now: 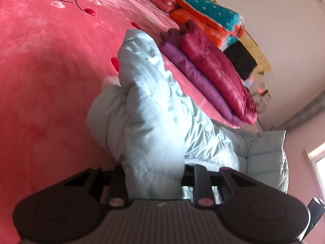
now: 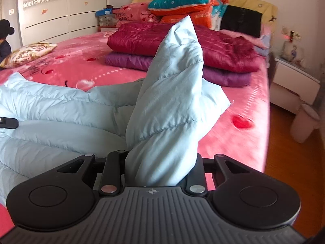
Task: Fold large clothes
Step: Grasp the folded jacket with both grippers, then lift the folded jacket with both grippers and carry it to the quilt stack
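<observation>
A pale blue puffer jacket (image 1: pixel 150 109) lies on a pink bed (image 1: pixel 40 81). My left gripper (image 1: pixel 155 174) is shut on a bunched fold of the jacket, which rises between the jaws and hides the fingertips. In the right wrist view the jacket (image 2: pixel 61 109) spreads across the left half of the bed (image 2: pixel 233 138). My right gripper (image 2: pixel 160 162) is shut on another part of the jacket, a padded piece that stands up between the jaws to a point. A bit of the other gripper (image 2: pixel 8 123) rests on the jacket at the left edge.
A folded maroon jacket (image 2: pixel 182 40) lies on a folded purple one (image 2: pixel 223 75) at the far side of the bed. Behind them are a teal and orange quilt (image 2: pixel 186 0) and pink pillows (image 2: pixel 136 12). A patterned cushion (image 2: pixel 28 50), a nightstand (image 2: pixel 294 79) and a bin (image 2: pixel 304 120) stand around.
</observation>
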Motion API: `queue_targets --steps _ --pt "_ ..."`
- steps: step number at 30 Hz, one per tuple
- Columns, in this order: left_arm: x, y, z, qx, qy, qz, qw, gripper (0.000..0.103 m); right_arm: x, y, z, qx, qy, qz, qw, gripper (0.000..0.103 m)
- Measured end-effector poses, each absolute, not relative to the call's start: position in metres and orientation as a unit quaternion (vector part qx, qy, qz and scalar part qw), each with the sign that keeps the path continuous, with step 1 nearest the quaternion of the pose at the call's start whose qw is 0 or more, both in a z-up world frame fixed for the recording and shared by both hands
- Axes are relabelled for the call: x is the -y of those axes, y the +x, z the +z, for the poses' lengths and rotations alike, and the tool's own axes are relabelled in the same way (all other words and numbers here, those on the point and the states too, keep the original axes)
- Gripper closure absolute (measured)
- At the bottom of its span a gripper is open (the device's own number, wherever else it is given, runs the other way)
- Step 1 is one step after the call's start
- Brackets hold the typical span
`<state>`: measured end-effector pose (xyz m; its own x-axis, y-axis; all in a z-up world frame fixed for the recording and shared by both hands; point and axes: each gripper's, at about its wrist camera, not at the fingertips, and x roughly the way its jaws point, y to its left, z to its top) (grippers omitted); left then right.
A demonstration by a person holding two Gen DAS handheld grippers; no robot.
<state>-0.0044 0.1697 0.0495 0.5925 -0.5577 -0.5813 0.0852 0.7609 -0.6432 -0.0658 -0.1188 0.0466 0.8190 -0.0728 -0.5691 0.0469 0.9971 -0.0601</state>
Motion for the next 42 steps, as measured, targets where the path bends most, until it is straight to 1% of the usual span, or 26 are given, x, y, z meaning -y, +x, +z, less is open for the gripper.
queue_targets --steps 8,13,19,24,28,32,36,39,42 --pt "-0.147 -0.056 0.084 -0.405 -0.234 -0.214 0.858 0.081 0.118 -0.138 0.066 -0.263 -0.078 -0.059 0.96 0.072" --pt "-0.142 -0.071 0.123 -0.378 -0.223 -0.238 0.866 0.081 0.118 -0.172 0.089 -0.227 -0.094 -0.076 0.966 0.072" --pt "-0.116 -0.058 0.185 -0.336 -0.211 -0.272 0.877 0.081 0.136 -0.196 0.129 -0.172 -0.09 -0.095 0.976 0.073" --pt "-0.089 -0.021 0.232 -0.307 -0.193 -0.297 0.883 0.081 0.162 -0.187 0.176 -0.123 -0.078 -0.108 0.983 0.073" --pt "-0.065 0.035 0.27 -0.272 -0.176 -0.311 0.893 0.081 0.186 -0.145 0.218 -0.082 -0.056 -0.115 0.988 0.073" --pt "-0.038 0.104 0.297 -0.228 -0.152 -0.316 0.908 0.08 0.212 -0.08 0.249 -0.044 -0.049 -0.121 0.99 0.073" --pt "-0.021 0.172 0.301 -0.196 -0.156 -0.317 0.915 0.079 0.235 -0.003 0.258 -0.012 -0.06 -0.13 0.99 0.073" --pt "-0.004 0.216 0.296 -0.176 -0.124 -0.304 0.928 0.078 0.248 0.055 0.257 -0.002 -0.07 -0.142 0.987 0.073" --pt "0.007 0.261 0.287 -0.191 -0.119 -0.296 0.928 0.078 0.262 0.108 0.257 -0.01 -0.068 -0.15 0.986 0.073"
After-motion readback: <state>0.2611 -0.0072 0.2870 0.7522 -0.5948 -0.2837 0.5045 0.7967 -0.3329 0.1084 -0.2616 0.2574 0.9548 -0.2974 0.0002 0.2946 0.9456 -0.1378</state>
